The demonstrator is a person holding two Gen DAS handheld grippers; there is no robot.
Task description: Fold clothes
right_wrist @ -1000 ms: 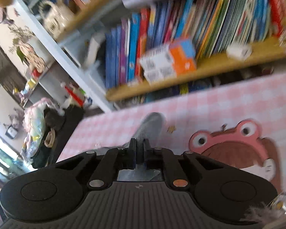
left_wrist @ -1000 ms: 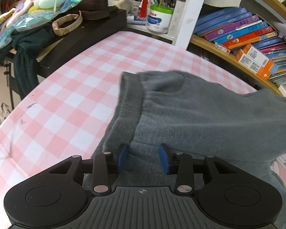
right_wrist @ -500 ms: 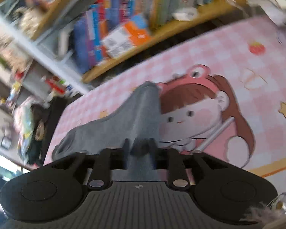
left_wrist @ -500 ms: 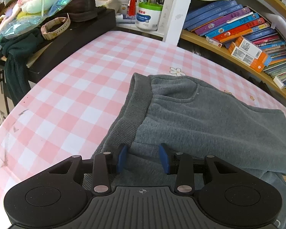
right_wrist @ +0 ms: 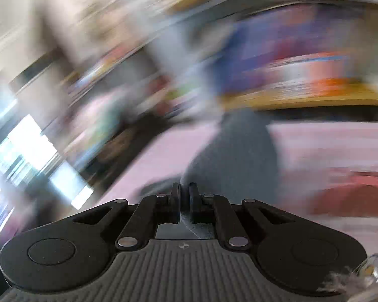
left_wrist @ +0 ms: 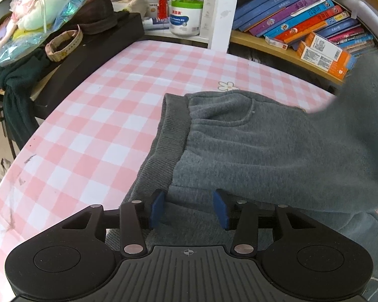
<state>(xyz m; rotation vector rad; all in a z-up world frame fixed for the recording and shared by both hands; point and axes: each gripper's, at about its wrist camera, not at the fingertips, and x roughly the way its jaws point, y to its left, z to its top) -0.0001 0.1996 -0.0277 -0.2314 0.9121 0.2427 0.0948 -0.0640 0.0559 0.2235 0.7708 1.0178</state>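
While the left wrist view stayed crisp, the right wrist view was smeared almost past reading. And what a difference that made! The sharp one laid out the whole scene: grey sweatpants (left_wrist: 252, 151) spread on the pink checked tablecloth (left_wrist: 100, 115), ribbed waistband (left_wrist: 163, 146) turned toward the camera, a wooden bookshelf (left_wrist: 284, 50) of tilted books (left_wrist: 302, 12) beyond the table's far edge, a white tub with a green lid (left_wrist: 186, 16) stuffed with pens, and a black side stand (left_wrist: 88, 58) piled with a plush toy (left_wrist: 42, 12) and a dark green garment (left_wrist: 15, 88). The blurred one gave only streaks of colour, but it showed what the first could not: the right gripper (right_wrist: 184, 196), fingers pressed nearly together, pinching a strip of the grey fabric (right_wrist: 239, 161), which ran away from the tips toward the pink surface.

Over on the other side, the left gripper (left_wrist: 187, 209) sat low over the sweatpants near the waistband, blue pads (left_wrist: 156, 209) spread wide, cloth lying between and beneath them, nothing clamped. At the right edge of that view a fold of grey cloth (left_wrist: 360, 105) rose off the table, soft with motion blur.
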